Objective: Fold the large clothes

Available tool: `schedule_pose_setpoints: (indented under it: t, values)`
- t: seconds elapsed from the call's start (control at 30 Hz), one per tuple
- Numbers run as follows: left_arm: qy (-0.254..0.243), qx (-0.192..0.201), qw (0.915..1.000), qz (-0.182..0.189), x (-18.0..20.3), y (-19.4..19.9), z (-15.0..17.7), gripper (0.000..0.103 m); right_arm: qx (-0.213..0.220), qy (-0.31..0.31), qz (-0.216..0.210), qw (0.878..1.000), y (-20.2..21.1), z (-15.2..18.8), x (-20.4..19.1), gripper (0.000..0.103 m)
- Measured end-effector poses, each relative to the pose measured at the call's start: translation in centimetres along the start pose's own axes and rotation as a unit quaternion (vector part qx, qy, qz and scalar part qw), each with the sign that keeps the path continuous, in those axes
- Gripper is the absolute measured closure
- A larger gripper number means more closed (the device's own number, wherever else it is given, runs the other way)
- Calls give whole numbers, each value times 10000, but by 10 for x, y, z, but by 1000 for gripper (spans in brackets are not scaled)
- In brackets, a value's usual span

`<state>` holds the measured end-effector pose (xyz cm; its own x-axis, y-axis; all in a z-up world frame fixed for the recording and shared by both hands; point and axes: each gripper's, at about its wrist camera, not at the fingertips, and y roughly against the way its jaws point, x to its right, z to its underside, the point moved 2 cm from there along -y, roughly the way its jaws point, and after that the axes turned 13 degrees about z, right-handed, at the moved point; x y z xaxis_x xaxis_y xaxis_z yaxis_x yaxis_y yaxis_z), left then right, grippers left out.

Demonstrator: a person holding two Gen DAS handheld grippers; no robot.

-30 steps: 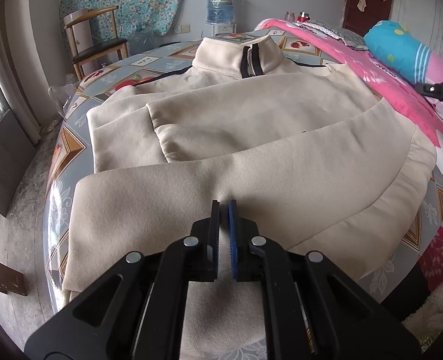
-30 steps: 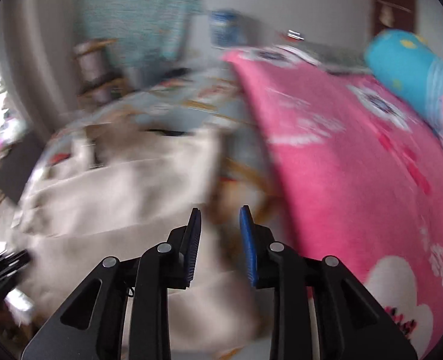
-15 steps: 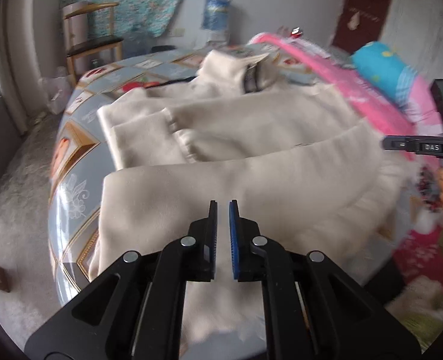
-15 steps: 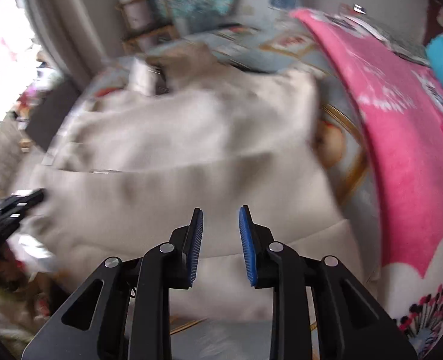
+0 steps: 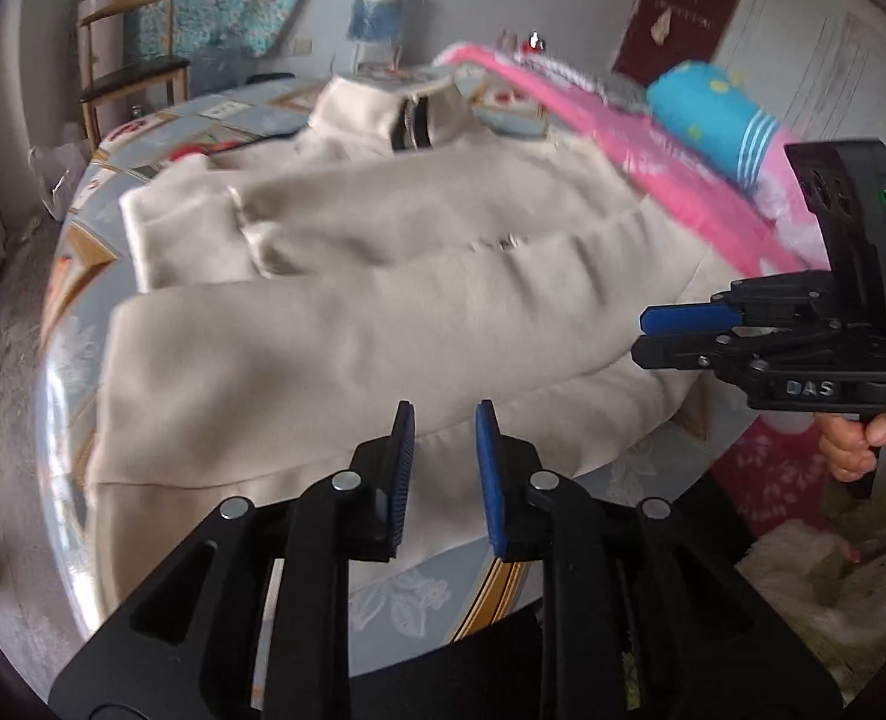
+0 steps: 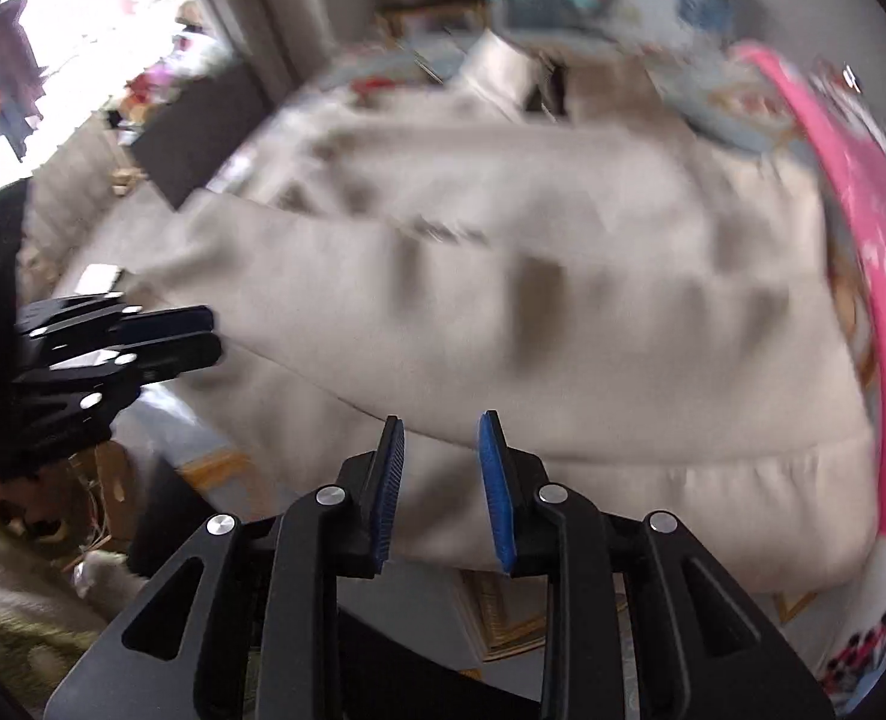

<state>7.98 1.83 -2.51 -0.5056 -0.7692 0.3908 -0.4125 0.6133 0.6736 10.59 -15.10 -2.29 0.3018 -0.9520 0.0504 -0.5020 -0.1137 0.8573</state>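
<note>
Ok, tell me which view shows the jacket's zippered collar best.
The left wrist view: the collar of the beige jacket stands fairly sharp, dark zipper visible. The right wrist view shows it only as a motion-blurred shape at the top.

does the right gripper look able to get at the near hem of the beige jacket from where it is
Probably yes: the right gripper, empty with jaws apart, hangs just over the near hem of the beige jacket, and nothing lies between them.

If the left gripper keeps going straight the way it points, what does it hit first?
Probably the near folded edge of the beige jacket, just ahead of the left gripper; its opening jaws hold nothing. Depth is uncertain.
</note>
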Motion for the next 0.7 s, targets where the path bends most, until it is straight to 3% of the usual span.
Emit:
schedule_pose_setpoints:
  t: [0.1,0.2,0.27,0.37,0.43,0.57,0.63,0.7]
  values:
    - [268,-97,9985,-476,-21,2,8,82,67,300,-283,9991,-2,4,-25,77]
    - [783,95,9964,-303,-42,13,17,85,-230,461,-173,9985,-30,13,-34,77]
    - [783,128,9955,-520,-44,21,17,85,-235,367,-235,9988,-24,9,-28,77]
    - [759,306,9924,-919,-54,38,15,83,93,23,-136,9999,-7,-10,-7,73]
    - [942,390,9897,-1003,-69,45,15,83,176,-342,7,9993,-9,-21,13,60]
    - [1268,298,9859,-1051,-87,43,19,83,-117,-1002,27,9949,-35,-35,38,60]
    - [1187,285,9856,-1166,-85,41,21,83,-257,-986,62,9948,-52,-39,32,60]
    - [1052,271,9857,-1291,-82,39,23,83,-142,-717,435,9964,-55,-41,19,64]
